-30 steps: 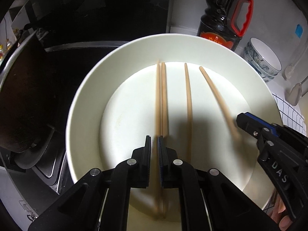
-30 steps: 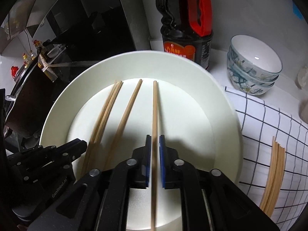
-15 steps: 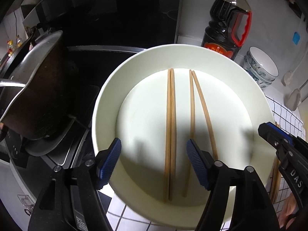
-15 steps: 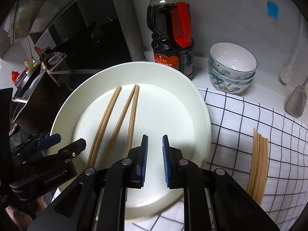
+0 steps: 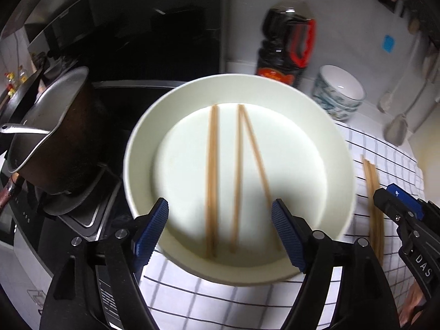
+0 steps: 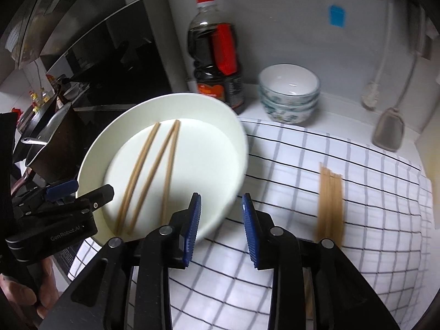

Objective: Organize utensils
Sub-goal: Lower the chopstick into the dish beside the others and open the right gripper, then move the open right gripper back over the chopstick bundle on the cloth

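Observation:
Several wooden chopsticks (image 5: 238, 176) (image 6: 143, 170) lie loose in a white deep plate (image 5: 143, 148) (image 6: 233, 126). My left gripper (image 5: 220, 220) hovers above the plate's near rim. Its jaws are opening wide, with nothing pressed between the pads. My right gripper (image 6: 220, 206) hangs over the plate's right rim and the checked cloth, its jaws also opening and empty. A bundle of more chopsticks (image 5: 374, 192) (image 6: 330, 200) lies on the cloth right of the plate. Each gripper shows in the other's view: the right gripper (image 5: 396, 200) and the left gripper (image 6: 79, 189).
A dark sauce bottle (image 5: 286, 41) (image 6: 217, 60) and stacked patterned bowls (image 5: 339, 93) (image 6: 288, 93) stand behind the plate. A metal pot (image 5: 52, 137) sits on the stove at left. A white checked cloth (image 6: 302, 165) covers the counter. A spatula (image 6: 387, 132) hangs at right.
Both grippers were shut on chopsticks in the plate; both have let go, opened, and drawn back and up. The chopsticks stay in the plate, two of them now touching at the far tips.

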The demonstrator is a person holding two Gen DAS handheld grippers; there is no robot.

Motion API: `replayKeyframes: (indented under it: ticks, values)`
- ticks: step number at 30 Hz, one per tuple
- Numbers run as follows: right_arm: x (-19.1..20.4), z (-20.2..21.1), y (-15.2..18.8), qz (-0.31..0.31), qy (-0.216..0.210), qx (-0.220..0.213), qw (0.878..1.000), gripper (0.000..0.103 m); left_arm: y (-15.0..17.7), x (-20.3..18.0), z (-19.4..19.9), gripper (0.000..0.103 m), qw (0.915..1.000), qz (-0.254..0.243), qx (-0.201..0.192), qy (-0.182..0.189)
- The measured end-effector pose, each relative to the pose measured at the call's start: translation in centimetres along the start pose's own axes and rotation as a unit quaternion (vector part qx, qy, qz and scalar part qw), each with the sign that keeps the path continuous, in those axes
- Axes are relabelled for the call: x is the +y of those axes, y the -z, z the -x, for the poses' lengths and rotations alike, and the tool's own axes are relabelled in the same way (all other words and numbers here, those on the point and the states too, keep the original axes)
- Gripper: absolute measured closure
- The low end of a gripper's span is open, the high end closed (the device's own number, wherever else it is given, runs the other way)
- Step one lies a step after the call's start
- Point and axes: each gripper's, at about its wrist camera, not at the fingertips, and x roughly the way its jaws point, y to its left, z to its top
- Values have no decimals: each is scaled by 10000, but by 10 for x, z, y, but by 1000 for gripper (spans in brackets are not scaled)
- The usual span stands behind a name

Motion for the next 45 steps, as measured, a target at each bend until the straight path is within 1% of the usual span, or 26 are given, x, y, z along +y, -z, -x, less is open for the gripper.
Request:
replayKeyframes:
  ticks: [4, 6, 10, 16, 23, 30, 34, 39, 42, 45]
  values:
    - [-17, 14, 10, -132, 159, -49, 9998, 72, 3, -20, 6, 26, 9997, -192, -63, 128]
    - [-27, 21, 16, -228, 225, -82, 9995, 70, 5, -30, 8, 26, 9994, -297, -84, 182]
    - [-49, 35, 27, -422, 346, -149, 9984, 69, 8, -49, 11, 26, 9985, -464, -94, 272]
    - [-80, 47, 43, -667, 532, -205, 9961, 68, 13, -78, 15, 25, 9970, -660, -113, 398]
    - [-112, 55, 60, -867, 708, -152, 9936, 67, 20, -112, 10, 25, 9954, -795, -53, 536]
    - [-139, 51, 74, -956, 859, -66, 9917, 66, 27, -142, 3, 25, 9939, -956, 13, 553]
    - [-153, 43, 83, -1021, 860, 2, 9910, 66, 30, -156, -4, 25, 9933, -1029, 51, 524]
    - [-167, 29, 95, -1030, 837, 121, 9911, 60, 34, -174, -15, 25, 9928, -1081, 107, 501]
    - [-172, 20, 100, -1056, 710, 125, 9918, 57, 35, -182, -20, 22, 9921, -1134, 110, 534]
    - [-174, 12, 102, -1015, 680, 149, 9924, 55, 38, -190, -24, 18, 9917, -1182, 41, 500]
